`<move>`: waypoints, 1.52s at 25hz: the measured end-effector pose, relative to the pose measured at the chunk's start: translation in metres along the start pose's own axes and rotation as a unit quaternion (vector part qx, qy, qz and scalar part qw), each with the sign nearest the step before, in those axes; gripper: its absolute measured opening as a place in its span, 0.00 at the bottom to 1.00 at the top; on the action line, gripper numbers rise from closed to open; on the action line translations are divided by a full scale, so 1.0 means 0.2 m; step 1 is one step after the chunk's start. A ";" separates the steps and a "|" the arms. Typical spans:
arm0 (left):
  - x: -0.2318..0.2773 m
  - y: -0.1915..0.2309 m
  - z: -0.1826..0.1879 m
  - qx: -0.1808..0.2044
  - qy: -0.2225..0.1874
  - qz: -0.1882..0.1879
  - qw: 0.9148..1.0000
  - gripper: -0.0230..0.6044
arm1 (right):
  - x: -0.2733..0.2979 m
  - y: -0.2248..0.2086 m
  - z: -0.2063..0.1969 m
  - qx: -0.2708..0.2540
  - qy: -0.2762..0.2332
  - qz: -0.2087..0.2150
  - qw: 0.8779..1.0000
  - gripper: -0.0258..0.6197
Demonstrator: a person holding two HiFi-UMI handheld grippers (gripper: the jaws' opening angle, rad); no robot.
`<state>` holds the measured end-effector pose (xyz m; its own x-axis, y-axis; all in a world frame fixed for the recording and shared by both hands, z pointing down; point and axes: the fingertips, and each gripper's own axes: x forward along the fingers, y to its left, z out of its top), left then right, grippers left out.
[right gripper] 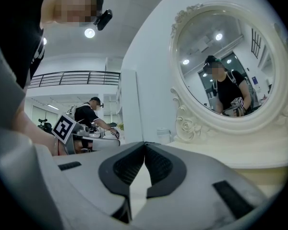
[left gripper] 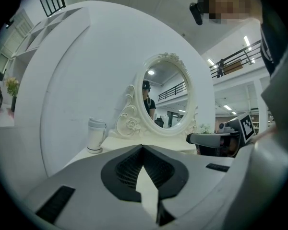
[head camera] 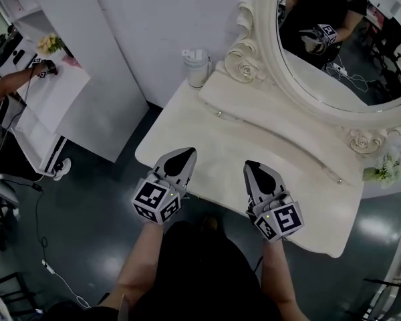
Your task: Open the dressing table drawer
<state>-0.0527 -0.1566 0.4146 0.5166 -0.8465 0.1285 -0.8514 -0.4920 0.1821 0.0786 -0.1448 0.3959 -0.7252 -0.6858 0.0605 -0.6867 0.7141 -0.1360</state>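
Overhanging table (head camera: 217,146) edge, left tongs (head camera: 185,155) and right tongs (head camera: 252,167) hover closed.

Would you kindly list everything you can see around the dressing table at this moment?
dressing table: one, cream, centre of the head view
oval mirror: one, cream carved frame, at the table's back right
knobs: two, metallic, on the front of the raised shelf under the mirror
lidded cup: one, white, table's back left corner
flowers: one bunch, white and green, at the table's right end
side desk: one, white, far left
cable: one, black, on the dark floor at left
left gripper: one, grey, shut and empty, over the table's front edge
right gripper: one, grey, shut and empty, beside it
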 end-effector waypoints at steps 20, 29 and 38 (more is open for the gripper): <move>0.41 0.15 -0.06 -0.002 0.042 -0.062 0.997 0.04 | 0.30 -0.17 -0.16 0.028 0.040 -0.029 0.998 0.05; 0.58 0.23 -0.16 -0.011 0.064 -0.077 0.995 0.04 | 0.42 -0.26 -0.25 0.039 0.059 -0.044 0.996 0.05; 0.70 0.32 -0.29 -0.016 0.093 -0.069 0.993 0.04 | 0.55 -0.30 -0.35 0.042 0.080 -0.041 0.995 0.05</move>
<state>-0.0298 -0.2950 0.5017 0.6391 -0.7172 0.2778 -0.7690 -0.5919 0.2413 0.0372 -0.2537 0.4809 -0.6710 -0.7047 0.2308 -0.7415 0.6383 -0.2068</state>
